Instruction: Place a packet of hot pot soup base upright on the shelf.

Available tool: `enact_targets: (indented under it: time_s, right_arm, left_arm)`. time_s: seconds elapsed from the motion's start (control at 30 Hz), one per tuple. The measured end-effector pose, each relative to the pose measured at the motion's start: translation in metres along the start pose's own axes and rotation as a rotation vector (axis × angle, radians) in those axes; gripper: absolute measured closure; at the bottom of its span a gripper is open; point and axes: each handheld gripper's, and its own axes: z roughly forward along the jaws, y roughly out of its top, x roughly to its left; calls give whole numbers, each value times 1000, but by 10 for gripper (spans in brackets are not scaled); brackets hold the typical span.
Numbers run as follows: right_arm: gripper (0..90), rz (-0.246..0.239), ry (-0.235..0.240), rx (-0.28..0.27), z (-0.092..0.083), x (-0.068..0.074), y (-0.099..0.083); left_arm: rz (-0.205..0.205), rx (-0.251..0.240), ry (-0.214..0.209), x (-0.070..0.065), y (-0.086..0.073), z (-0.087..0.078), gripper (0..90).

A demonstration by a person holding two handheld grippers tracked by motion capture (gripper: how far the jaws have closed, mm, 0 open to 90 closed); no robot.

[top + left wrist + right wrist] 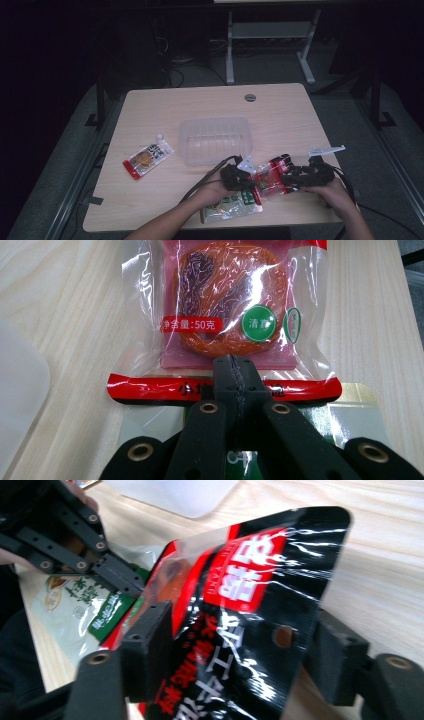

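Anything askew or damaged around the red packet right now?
No tear or spill shows. The red packet is held off the table between both grippers, tilted, overlapping the green packet. The left gripper pinches its edge; the right gripper straddles the black end. The clear tub sits square.

Looking like a lab or office test room: a pale wood-grain desk (pixel 210 107) with a cable grommet (pixel 250 97) standing on grey carpet (pixel 60 165), white metal furniture legs (pixel 230 47) and loose cables (pixel 175 75) lying behind it, darkness surrounding the lit tabletop, snack packets (pixel 148 159) staged beside a clear plastic tub (pixel 215 140)
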Motion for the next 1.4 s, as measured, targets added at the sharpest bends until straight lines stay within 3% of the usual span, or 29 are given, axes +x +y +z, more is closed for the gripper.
enact_targets:
  time_s: [0.1,0.33,0.7,0.87,0.93,1.17,1.23,1.4]
  right_arm:
    - [390,-20,0,2,0,3,1]
    - [602,-45,-19,-26,-7,6,3]
    - [844,-156,-43,-13,-6,17,8]
    - [895,-176,-35,-12,-5,18,10]
    - [898,-193,-53,-5,-4,20,10]
    - [900,-201,-45,-6,-5,22,12]
    - [900,-209,-40,-15,-6,23,13]
    - [900,-213,-22,-51,-12,27,17]
  left_arm:
    - [-3,-2,-2,0,0,0,900]
    - [-14,-1,-8,1,0,0,900]
    - [-13,-4,-7,0,-1,0,900]
    - [-16,-4,-10,1,-1,-1,900]
    - [-14,-3,-12,1,-1,-1,900]
    - [-30,-4,-24,2,-1,-1,900]
    - [-46,-7,-36,2,-2,-2,900]
    - [-39,-14,-38,2,-2,-10,899]
